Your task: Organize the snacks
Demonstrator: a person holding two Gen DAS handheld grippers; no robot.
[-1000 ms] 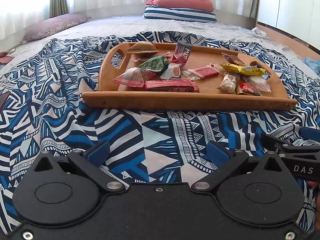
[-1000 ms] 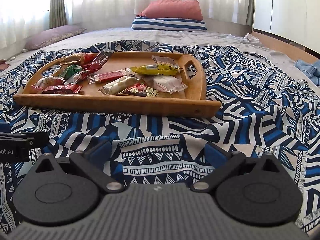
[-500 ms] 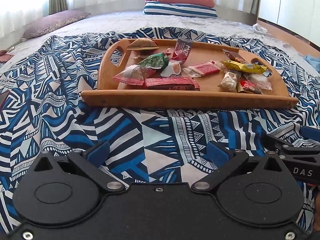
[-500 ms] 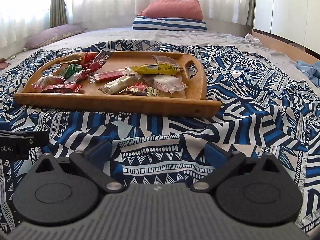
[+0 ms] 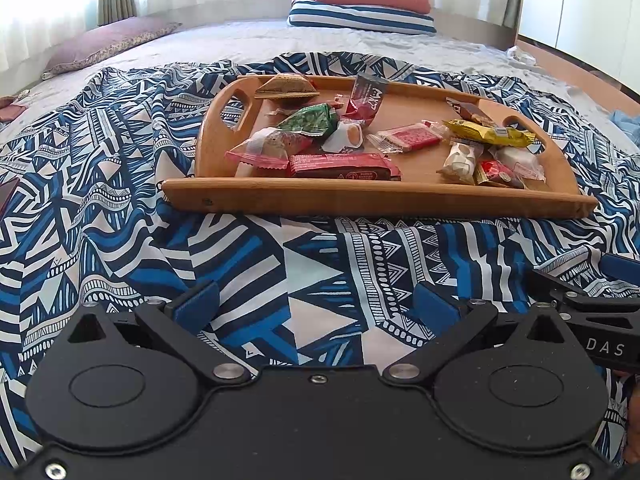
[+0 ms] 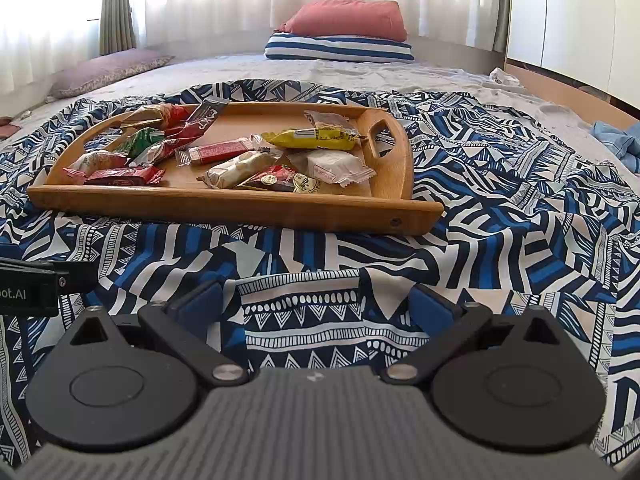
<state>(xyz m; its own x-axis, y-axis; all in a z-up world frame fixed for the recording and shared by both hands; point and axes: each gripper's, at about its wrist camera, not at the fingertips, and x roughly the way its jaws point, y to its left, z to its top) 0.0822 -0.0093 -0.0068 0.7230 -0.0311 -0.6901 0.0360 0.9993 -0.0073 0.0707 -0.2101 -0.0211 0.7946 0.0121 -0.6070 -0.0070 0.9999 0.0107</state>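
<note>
Patterned blue bedspread (image 5: 120, 184) carries the wooden tray (image 5: 376, 200) of snacks (image 6: 308, 138), some overlapping and probably half-hidden, while left gripper (image 5: 316, 306) and right gripper (image 6: 316, 300) hover short of it, fingers spread, empty.

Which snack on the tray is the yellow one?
The long yellow packet lying near the tray's right handle hole. It is the only yellow wrapper; the others are red, green, white or brown.
</note>
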